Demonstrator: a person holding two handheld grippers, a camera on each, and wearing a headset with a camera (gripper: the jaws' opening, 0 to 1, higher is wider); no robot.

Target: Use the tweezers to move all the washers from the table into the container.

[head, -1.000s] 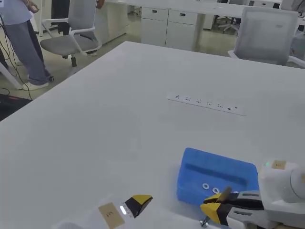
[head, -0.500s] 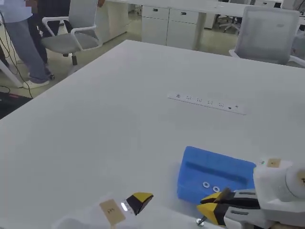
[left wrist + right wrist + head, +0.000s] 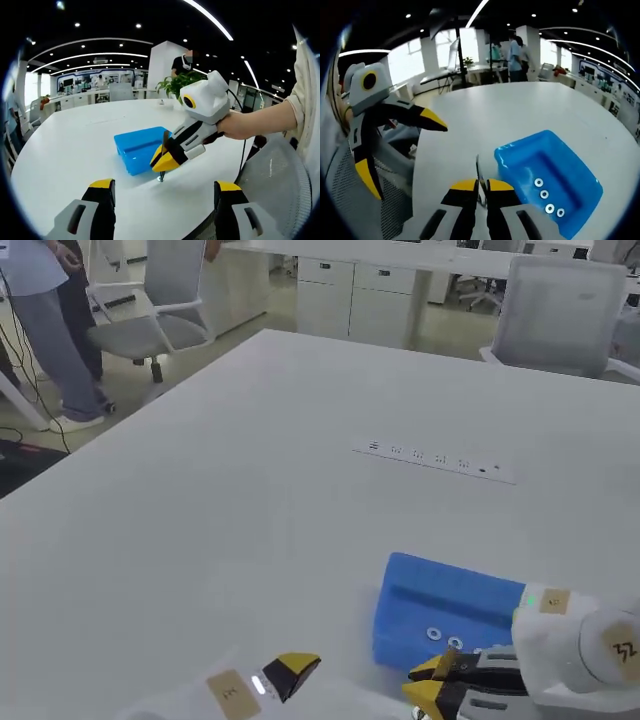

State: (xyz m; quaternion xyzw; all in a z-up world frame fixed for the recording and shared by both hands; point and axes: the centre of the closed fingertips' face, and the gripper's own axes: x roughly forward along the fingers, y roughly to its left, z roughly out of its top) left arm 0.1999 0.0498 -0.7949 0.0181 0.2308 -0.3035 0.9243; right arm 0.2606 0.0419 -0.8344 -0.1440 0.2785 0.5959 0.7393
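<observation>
Right gripper [image 3: 481, 187]: jaws pressed together on the tweezers [image 3: 478, 172], which are clamped between the yellow tips. In the left gripper view the tweezer point is seen set down on the white worktop [image 3: 495, 110], just beside the container's near wall.
Left gripper [image 3: 165, 190]: jaws spread wide apart, nothing held.
Container [image 3: 517, 145]: blue tray, placed on the worktop ahead of the right gripper.
Washers [image 3: 544, 194]: four are counted, lying in a row inside the container.

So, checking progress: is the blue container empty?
Not empty: four washers lie on the floor of the blue container, seen in the right gripper view.
</observation>
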